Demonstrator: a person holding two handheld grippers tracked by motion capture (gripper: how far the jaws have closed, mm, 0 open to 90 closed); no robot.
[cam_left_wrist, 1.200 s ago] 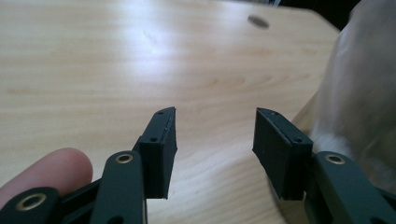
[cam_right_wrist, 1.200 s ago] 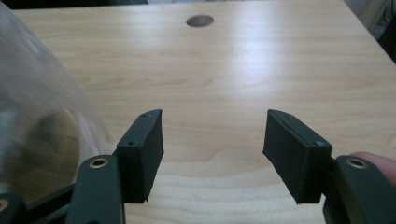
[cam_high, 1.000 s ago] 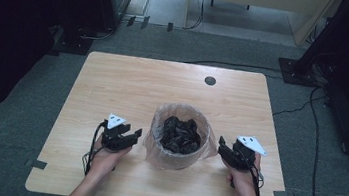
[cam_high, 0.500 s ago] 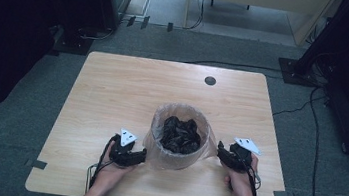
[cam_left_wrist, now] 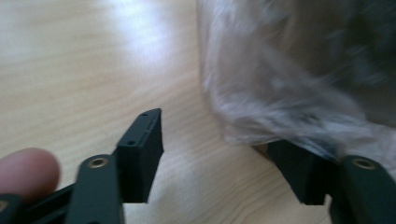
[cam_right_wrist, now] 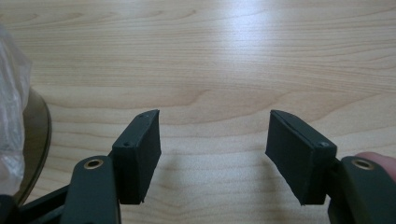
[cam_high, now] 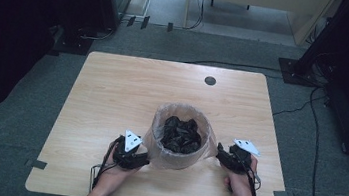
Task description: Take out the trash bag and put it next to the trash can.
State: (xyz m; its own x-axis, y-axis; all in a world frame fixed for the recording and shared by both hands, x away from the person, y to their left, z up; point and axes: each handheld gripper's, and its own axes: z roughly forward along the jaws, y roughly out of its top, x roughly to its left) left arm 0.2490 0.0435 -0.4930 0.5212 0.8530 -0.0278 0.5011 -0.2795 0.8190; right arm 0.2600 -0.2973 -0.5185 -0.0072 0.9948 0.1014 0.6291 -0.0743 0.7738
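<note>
A round bin (cam_high: 175,156) lined with a clear plastic bag stands at the table's front middle. Crumpled black material (cam_high: 181,131) lies inside it. My left gripper (cam_high: 141,158) sits low against the bin's left side. In the left gripper view it (cam_left_wrist: 217,144) is open, and the bag's overhang (cam_left_wrist: 289,74) drapes over its right jaw. My right gripper (cam_high: 221,153) rests just right of the bin. In the right gripper view it (cam_right_wrist: 212,135) is open over bare wood, with the liner (cam_right_wrist: 11,93) and the bin's base (cam_right_wrist: 35,140) at the left edge.
The wooden table (cam_high: 112,95) has a round black grommet hole (cam_high: 210,80) near its far edge. Cables (cam_high: 312,110) run over the grey floor to the right. Dark equipment stands at the left and right of the room.
My left gripper has moved right and nearer the front edge, up against the bin's side. The right gripper has edged slightly toward the bin.
</note>
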